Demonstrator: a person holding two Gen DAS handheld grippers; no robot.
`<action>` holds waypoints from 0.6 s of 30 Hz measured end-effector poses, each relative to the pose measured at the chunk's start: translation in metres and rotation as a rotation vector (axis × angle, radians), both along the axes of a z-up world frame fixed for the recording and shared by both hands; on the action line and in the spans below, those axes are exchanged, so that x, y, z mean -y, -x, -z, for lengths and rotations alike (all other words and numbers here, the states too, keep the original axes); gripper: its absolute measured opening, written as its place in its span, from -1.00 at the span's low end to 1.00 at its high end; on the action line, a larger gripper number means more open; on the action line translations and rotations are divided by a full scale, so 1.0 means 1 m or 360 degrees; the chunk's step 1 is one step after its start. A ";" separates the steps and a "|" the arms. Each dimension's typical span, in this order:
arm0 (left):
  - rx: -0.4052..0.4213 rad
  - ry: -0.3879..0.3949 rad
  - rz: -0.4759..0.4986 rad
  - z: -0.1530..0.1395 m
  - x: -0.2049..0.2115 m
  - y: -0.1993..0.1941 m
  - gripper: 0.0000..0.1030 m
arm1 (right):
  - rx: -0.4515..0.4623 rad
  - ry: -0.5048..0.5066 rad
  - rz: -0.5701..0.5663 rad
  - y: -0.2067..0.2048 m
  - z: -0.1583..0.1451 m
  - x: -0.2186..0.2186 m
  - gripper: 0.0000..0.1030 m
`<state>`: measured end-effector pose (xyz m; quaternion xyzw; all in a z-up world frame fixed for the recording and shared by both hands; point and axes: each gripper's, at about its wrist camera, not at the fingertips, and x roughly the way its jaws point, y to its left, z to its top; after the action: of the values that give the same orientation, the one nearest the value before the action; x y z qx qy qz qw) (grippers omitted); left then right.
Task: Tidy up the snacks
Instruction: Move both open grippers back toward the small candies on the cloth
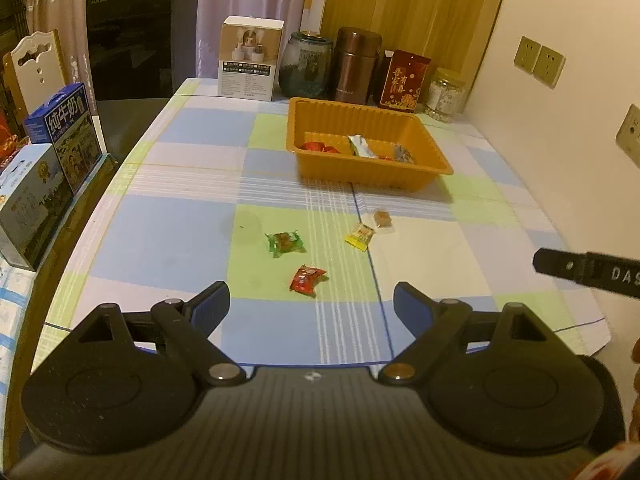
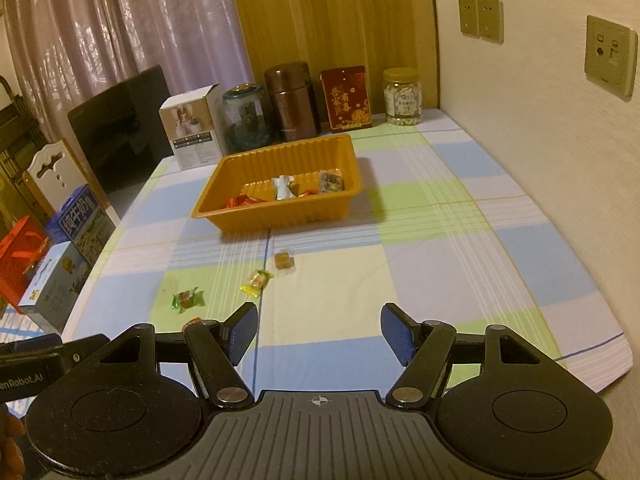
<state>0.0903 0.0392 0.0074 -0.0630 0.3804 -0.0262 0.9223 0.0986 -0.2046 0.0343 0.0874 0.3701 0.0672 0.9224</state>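
left tongs gape empty just before red candy.

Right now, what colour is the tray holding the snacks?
Orange, with ribbed walls: the tray shows best in the right wrist view.

Warm, yellowish indoor light fills the room, dim enough that both views look grainy and soft. The shallow orange plastic tray throws a faint shadow on the blue-and-green checked tablecloth toward its near side. Fisheye bending bows the table's edges, and dark corners ring each frame.
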 end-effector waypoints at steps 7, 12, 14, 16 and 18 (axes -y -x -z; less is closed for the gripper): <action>0.0001 -0.0033 0.0054 0.015 0.000 -0.006 0.60 | -0.0012 0.0001 -0.0022 -0.006 0.011 -0.006 0.32; -0.0013 -0.0037 0.0091 0.030 -0.001 -0.018 0.57 | -0.0046 0.0000 -0.0040 -0.015 0.026 -0.009 0.32; -0.0026 -0.0039 0.0104 0.038 0.000 -0.025 0.56 | -0.0052 0.0000 -0.0047 -0.020 0.031 -0.011 0.32; -0.0048 -0.0040 0.0111 0.045 -0.001 -0.032 0.50 | -0.0058 0.0000 -0.0048 -0.024 0.036 -0.012 0.32; -0.0068 -0.0042 0.0121 0.054 -0.001 -0.040 0.41 | -0.0062 -0.0006 -0.0047 -0.030 0.042 -0.011 0.32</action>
<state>0.1303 0.0401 -0.0463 -0.0368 0.4025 -0.0549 0.9130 0.1283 -0.1934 -0.0073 0.0850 0.3890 0.0799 0.9138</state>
